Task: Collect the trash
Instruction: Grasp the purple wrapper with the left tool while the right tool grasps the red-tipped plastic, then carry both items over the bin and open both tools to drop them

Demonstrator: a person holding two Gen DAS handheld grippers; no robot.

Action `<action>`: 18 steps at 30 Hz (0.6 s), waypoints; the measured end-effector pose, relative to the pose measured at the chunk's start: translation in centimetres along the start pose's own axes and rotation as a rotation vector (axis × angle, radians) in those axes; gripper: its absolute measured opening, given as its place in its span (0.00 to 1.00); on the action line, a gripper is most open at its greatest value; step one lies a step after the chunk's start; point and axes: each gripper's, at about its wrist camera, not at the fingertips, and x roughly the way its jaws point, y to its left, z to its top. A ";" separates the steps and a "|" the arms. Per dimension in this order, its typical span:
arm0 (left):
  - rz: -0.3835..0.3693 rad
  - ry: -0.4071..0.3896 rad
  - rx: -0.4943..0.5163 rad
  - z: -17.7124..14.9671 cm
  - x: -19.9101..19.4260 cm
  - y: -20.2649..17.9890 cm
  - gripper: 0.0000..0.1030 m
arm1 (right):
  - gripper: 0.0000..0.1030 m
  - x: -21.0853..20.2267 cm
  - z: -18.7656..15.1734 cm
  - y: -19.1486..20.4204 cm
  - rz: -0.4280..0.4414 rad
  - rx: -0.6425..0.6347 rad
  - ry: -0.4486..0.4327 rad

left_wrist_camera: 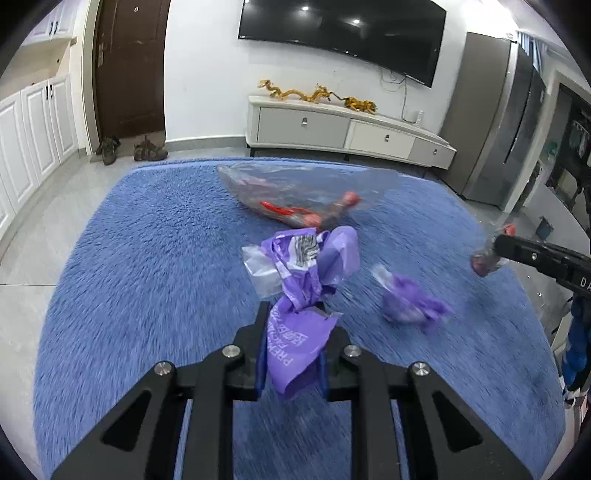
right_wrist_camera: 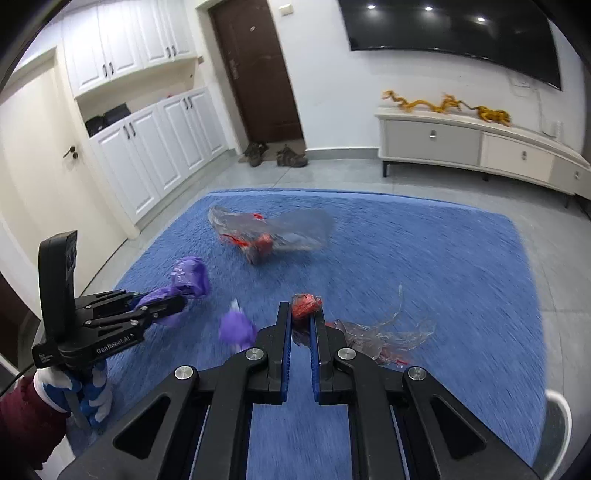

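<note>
Purple wrapper (left_wrist_camera: 295, 332) is sitting pinched between the fingers of my left gripper (left_wrist_camera: 295, 314), its crumpled top bunching up past the tips and lifted off the blue rug (left_wrist_camera: 147, 258). My right gripper (right_wrist_camera: 300, 321) is pressing its blue-lined jaws together on a red-and-clear wrapper (right_wrist_camera: 306, 304), whose clear film is trailing off to the right over the pile. I am judging that I am in the pick-up step, with one piece of trash secured in each hand; the next move is calling for carrying both to a bin, and I am not seeing any bin clearly in either view.

Around me, going by size: the rug is covering most of the floor, a TV (left_wrist_camera: 343, 33) is hanging on the far wall above a low cabinet (left_wrist_camera: 347, 129), and a dark door (left_wrist_camera: 129, 66) is standing with shoes (left_wrist_camera: 147, 149) at its foot. Two pieces are still lying on the rug: a clear bag with red scraps (left_wrist_camera: 303, 199) toward the far edge, and a small purple scrap (left_wrist_camera: 410, 302) near my left gripper. Nothing is blocking either one.
</note>
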 end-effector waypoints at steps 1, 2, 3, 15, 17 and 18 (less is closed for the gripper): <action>-0.003 -0.005 0.002 -0.3 -0.8 -0.4 0.19 | 0.08 -1.2 -0.7 -0.2 -0.006 0.005 -0.008; -0.004 -0.008 0.006 -0.7 -1.6 -0.8 0.19 | 0.08 -2.0 -1.3 -0.4 -0.011 0.008 -0.013; -0.006 -0.009 0.014 -1.0 -2.3 -1.3 0.19 | 0.08 -3.2 -2.0 -0.7 -0.019 0.010 -0.020; -0.127 -0.005 0.197 -0.3 -5.4 -14.2 0.19 | 0.08 -15.7 -9.2 -8.3 -0.141 0.108 -0.133; -0.169 0.019 0.239 -0.1 -4.5 -17.9 0.19 | 0.08 -17.3 -10.5 -10.3 -0.165 0.142 -0.151; -0.185 0.031 0.255 -0.1 -4.1 -19.4 0.19 | 0.08 -18.1 -11.3 -11.7 -0.177 0.167 -0.161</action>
